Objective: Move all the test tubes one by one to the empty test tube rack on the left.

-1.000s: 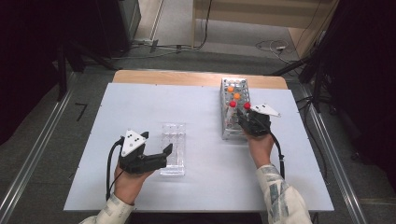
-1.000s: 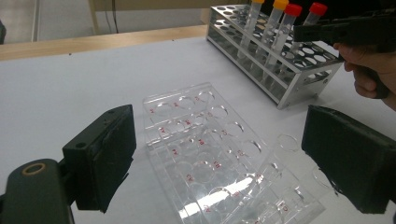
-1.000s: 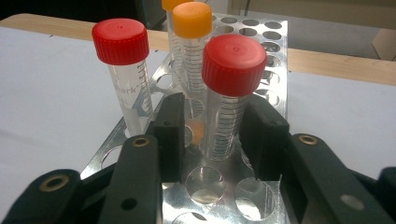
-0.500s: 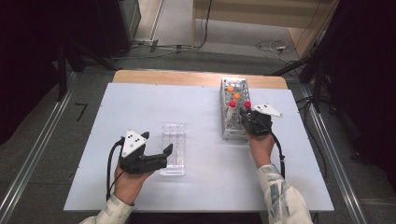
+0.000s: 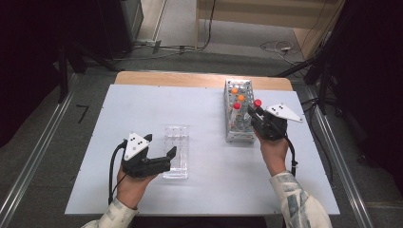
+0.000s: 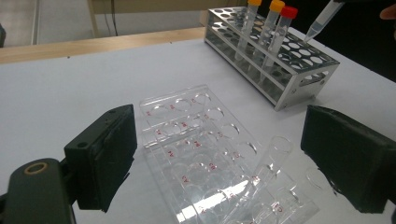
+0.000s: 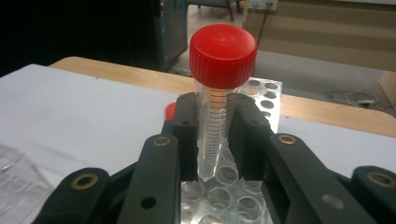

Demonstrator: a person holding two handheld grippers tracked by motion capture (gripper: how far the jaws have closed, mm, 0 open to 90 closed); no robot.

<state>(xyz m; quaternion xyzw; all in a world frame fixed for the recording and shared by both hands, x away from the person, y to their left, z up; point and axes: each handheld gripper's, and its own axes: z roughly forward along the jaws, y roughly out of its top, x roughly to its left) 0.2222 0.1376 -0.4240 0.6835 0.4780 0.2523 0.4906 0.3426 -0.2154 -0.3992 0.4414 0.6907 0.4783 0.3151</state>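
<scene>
A white table (image 5: 199, 190) carries two racks and two hand-held grippers, with a strip of bare wood showing along its far edge. The larger rack, a metal tube rack (image 5: 239, 114), stands toward the far right; three capped tubes remain upright in it, two with orange caps (image 6: 254, 3) and one with a red cap (image 6: 288, 11). Nearer the person, left of centre, lies one clear plastic well plate (image 5: 176, 152), its rows of round wells marked in red, with a single uncapped clear tube (image 6: 266, 163) leaning tilted in it.

The right gripper (image 5: 259, 115) is held above the near right corner of the metal rack, its fingers pinching a fourth tube, a clear graduated tube with a red cap (image 7: 222, 49), held upright with its pointed tip just over the rack's open holes; the fingers have just been closing on its body below the cap. The left gripper (image 5: 159, 154) rests low at the near left side of the well plate, its two padded fingers (image 6: 105, 154) spread wide with the plate and the leaning tube between them, untouched.
</scene>
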